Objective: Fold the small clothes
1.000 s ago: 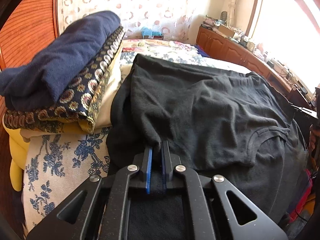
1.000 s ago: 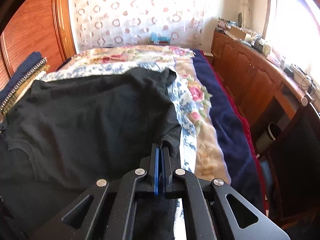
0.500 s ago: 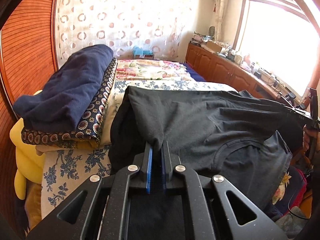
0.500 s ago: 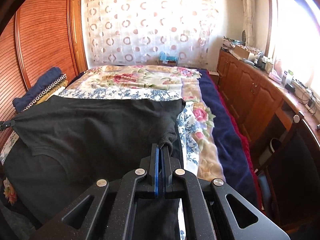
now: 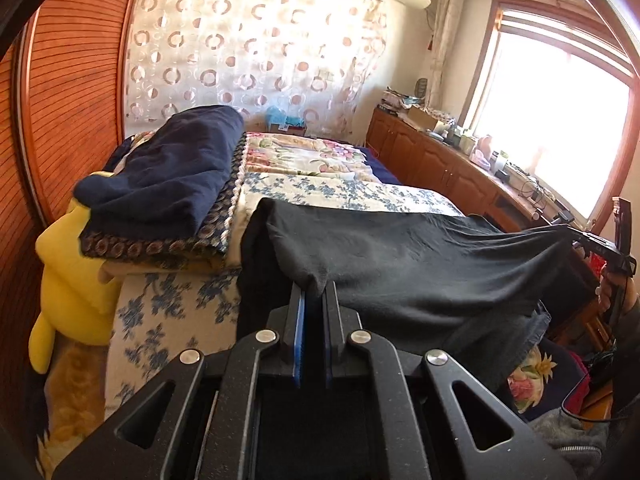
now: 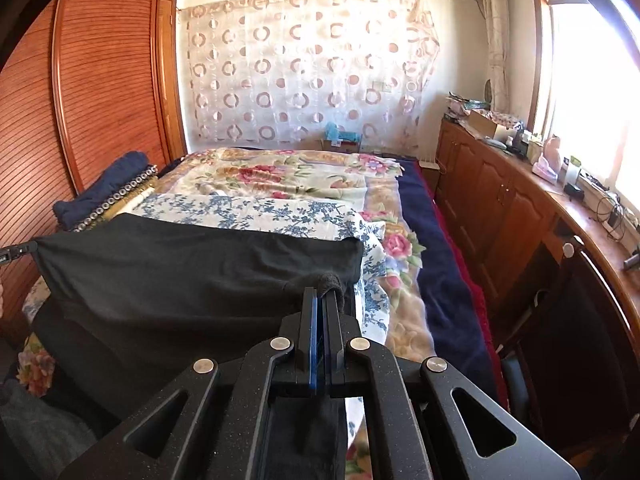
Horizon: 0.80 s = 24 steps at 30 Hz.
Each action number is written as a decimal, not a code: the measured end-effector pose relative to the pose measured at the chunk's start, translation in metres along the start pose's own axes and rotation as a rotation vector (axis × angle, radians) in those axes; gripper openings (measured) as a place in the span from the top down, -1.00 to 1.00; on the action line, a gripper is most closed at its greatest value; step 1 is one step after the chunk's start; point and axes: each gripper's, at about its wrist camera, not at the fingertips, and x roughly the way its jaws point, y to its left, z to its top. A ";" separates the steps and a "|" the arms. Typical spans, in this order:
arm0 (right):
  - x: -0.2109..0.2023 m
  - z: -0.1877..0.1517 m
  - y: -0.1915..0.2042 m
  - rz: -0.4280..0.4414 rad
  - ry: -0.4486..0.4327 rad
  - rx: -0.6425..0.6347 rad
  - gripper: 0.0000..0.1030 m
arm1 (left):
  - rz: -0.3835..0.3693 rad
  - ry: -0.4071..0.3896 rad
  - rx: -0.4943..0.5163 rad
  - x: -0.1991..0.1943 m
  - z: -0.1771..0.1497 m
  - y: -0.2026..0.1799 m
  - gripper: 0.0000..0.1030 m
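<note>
Holding one black garment (image 5: pixel 400 264) stretched between two grippers, above the near part of the bed (image 5: pixel 344 192). Left gripper (image 5: pixel 313 292) fingers pinched on one bunched corner of the cloth; right gripper (image 6: pixel 321 294) fingers pressed together on the other corner, fabric wadded just over the tips. In the left wrist view the right gripper (image 5: pixel 600 246) shows at the far right edge with the garment's edge pulled taut to it, a hand (image 5: pixel 612 292) wrapped round its handle. Garment spans flat between the two grips, lower part hanging down toward the near bed edge. One bed, covered with a blue-floral sheet (image 6: pixel 256 212) and a rose-pattern blanket (image 6: pixel 288 172). One stack of folded textiles (image 5: pixel 168 188) on the bed's left side, navy piece on top, patterned one under it. One yellow plush (image 5: pixel 72 276) beside the stack. One wooden bench (image 6: pixel 532 200) along the window wall, cluttered with small items, count not readable.
</note>
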 end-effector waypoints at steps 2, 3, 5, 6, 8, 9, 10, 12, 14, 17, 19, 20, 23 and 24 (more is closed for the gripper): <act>0.001 -0.009 -0.004 0.003 0.022 0.009 0.97 | 0.010 0.022 -0.015 -0.002 -0.010 0.005 0.84; 0.002 -0.012 -0.005 0.001 0.035 0.012 0.97 | 0.012 0.043 -0.025 0.000 -0.017 0.008 0.84; 0.009 -0.025 -0.007 0.001 0.067 0.025 0.97 | 0.019 0.076 -0.037 0.006 -0.030 0.013 0.84; 0.017 -0.034 -0.009 0.007 0.092 0.038 0.97 | 0.023 0.096 -0.043 0.010 -0.036 0.014 0.84; 0.031 -0.048 -0.010 0.013 0.130 0.057 0.97 | 0.028 0.143 -0.056 0.022 -0.051 0.018 0.84; 0.038 -0.052 -0.010 0.014 0.148 0.062 0.97 | 0.037 0.166 -0.056 0.029 -0.057 0.018 0.84; 0.046 -0.058 -0.009 0.012 0.169 0.063 0.97 | 0.047 0.184 -0.051 0.034 -0.062 0.017 0.84; 0.060 -0.063 -0.009 0.011 0.199 0.066 0.97 | 0.051 0.209 -0.052 0.040 -0.068 0.016 0.84; 0.071 -0.068 -0.007 -0.001 0.222 0.060 0.97 | 0.055 0.219 -0.055 0.043 -0.071 0.014 0.84; 0.077 -0.061 -0.011 0.009 0.221 0.062 0.97 | 0.059 0.218 -0.056 0.042 -0.072 0.014 0.84; 0.074 -0.055 -0.011 0.012 0.199 0.063 0.97 | 0.061 0.216 -0.055 0.040 -0.072 0.013 0.84; 0.072 -0.053 -0.013 0.013 0.188 0.063 0.97 | 0.061 0.213 -0.053 0.039 -0.071 0.013 0.82; 0.062 -0.050 -0.008 0.017 0.147 0.057 0.87 | 0.075 0.198 -0.043 0.034 -0.069 0.012 0.75; 0.061 -0.046 -0.005 0.015 0.134 0.051 0.84 | 0.075 0.193 -0.041 0.033 -0.067 0.014 0.62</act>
